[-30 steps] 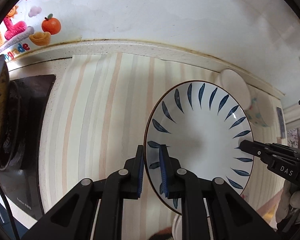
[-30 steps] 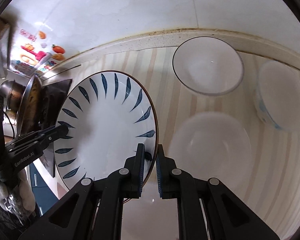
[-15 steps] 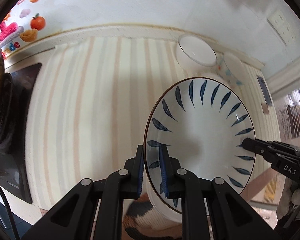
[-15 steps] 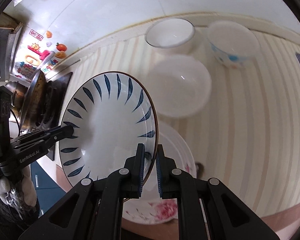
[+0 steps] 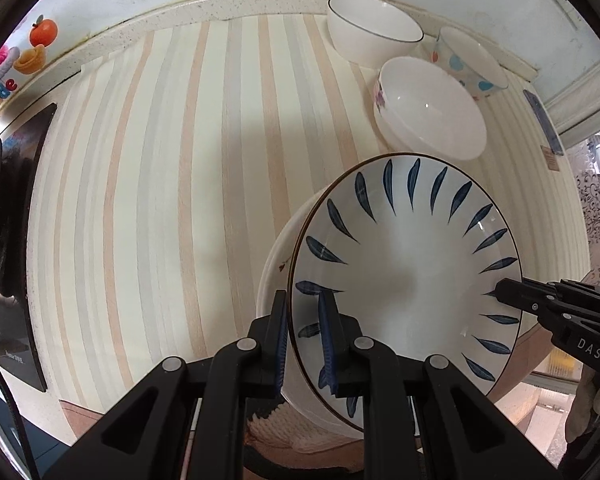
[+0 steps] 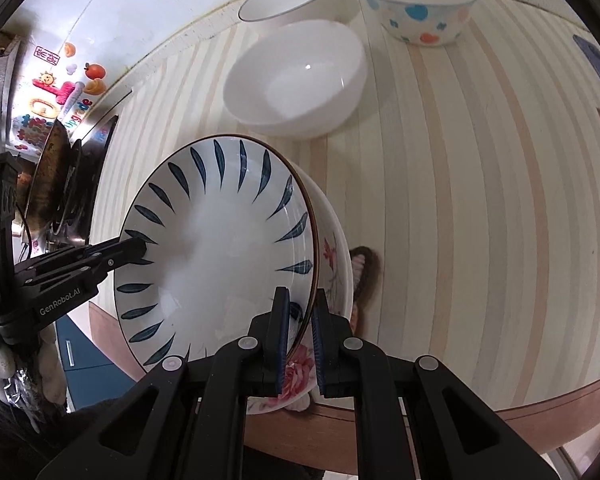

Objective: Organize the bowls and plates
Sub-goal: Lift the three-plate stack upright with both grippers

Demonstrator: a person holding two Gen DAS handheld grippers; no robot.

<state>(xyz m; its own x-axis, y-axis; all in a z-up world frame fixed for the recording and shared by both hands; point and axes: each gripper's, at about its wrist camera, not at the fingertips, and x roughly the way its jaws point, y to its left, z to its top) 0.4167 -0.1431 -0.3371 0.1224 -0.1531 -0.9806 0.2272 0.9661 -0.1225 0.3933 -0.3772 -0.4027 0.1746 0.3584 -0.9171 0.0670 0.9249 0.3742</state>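
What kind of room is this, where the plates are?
Most likely a home kitchen. A counter with a striped mat runs along the wall, a black stove sits at its end, and bowls and a blue-leaf plate are out on it.

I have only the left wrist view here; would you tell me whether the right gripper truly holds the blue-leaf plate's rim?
Observer: Yes. The right gripper has one finger on each side of the blue-leaf plate rim, closed on it.
Operator: Thank you. What is the white dish beneath it?
Observer: The flowered dish carries pink roses on its near rim. The plate hangs tilted over it, and I cannot tell whether they touch.
Operator: Is anything on the stove side?
Observer: A dark pan stands there, beyond the plate's far edge.
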